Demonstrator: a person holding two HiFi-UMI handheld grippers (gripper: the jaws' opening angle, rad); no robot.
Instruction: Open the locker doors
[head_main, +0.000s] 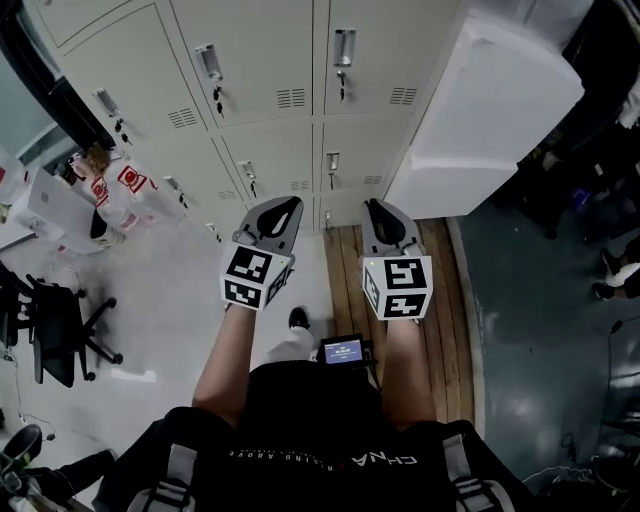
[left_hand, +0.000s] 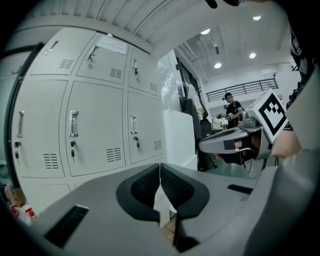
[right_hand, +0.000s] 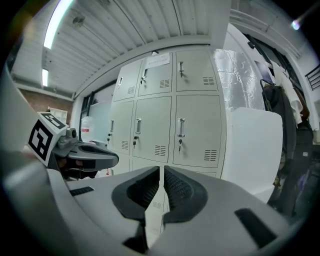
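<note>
A bank of pale grey lockers (head_main: 270, 100) fills the top of the head view, every door closed, each with a metal handle (head_main: 343, 47) and a key hanging below it. My left gripper (head_main: 288, 208) and right gripper (head_main: 378, 210) are held side by side in front of the lower row, apart from the doors. Both are shut with nothing between the jaws. The left gripper view has its jaws (left_hand: 160, 172) closed, with locker doors (left_hand: 95, 130) beyond. In the right gripper view the jaws (right_hand: 162, 175) meet below a door handle (right_hand: 181, 127).
A tall white cabinet (head_main: 480, 120) stands against the lockers' right side. A wooden floor strip (head_main: 345, 275) lies under the grippers. A black office chair (head_main: 55, 330) and printed bags (head_main: 120, 190) are at the left. A person (left_hand: 231, 107) stands far off.
</note>
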